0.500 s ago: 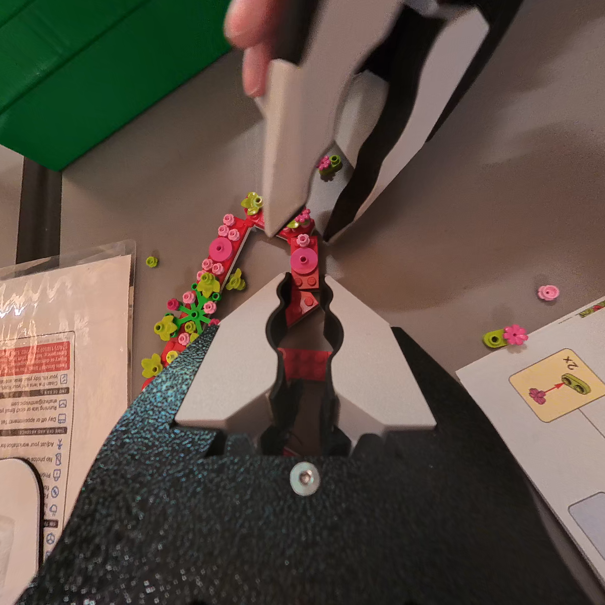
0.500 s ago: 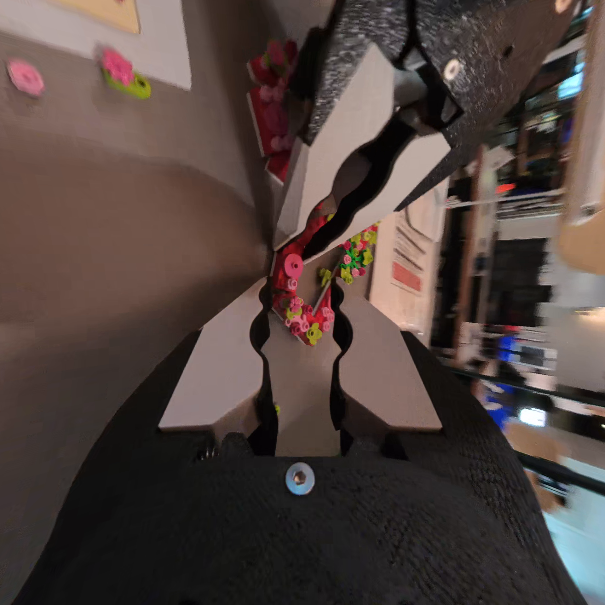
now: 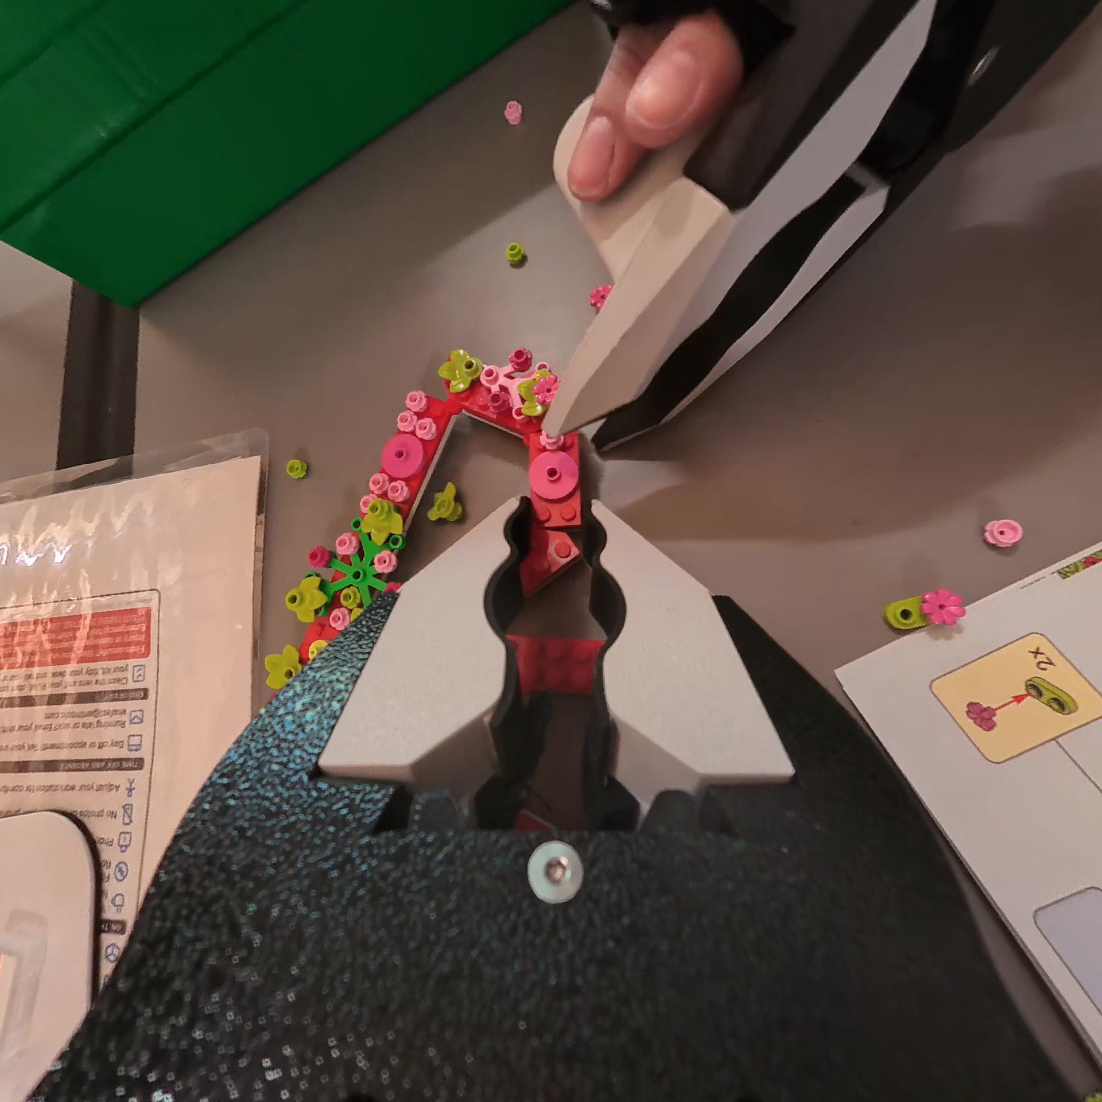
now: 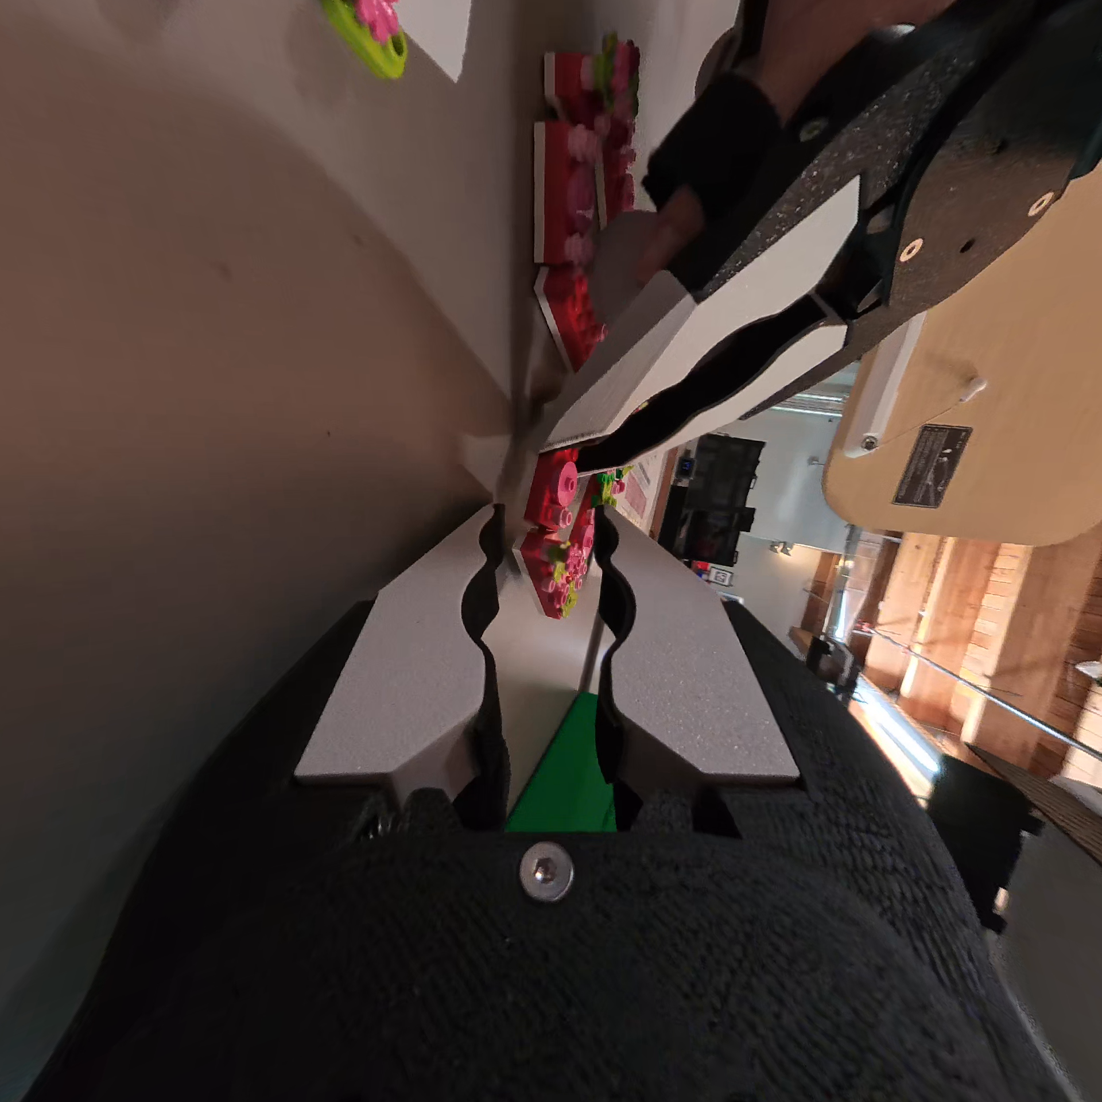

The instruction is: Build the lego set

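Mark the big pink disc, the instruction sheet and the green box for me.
Pink disc [image 3: 553, 474]: left wrist view, centre stud.
Instruction sheet [image 3: 954, 793]: left wrist view, bare grey area.
Green box [image 3: 179, 119]: left wrist view, top face.

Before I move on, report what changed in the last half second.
The right gripper swung over to lean in from the right, its open tips kept at the top of the red flowered Lego frame. Nothing grabbed or released. The left gripper stays shut on the frame; loose pieces unmoved.
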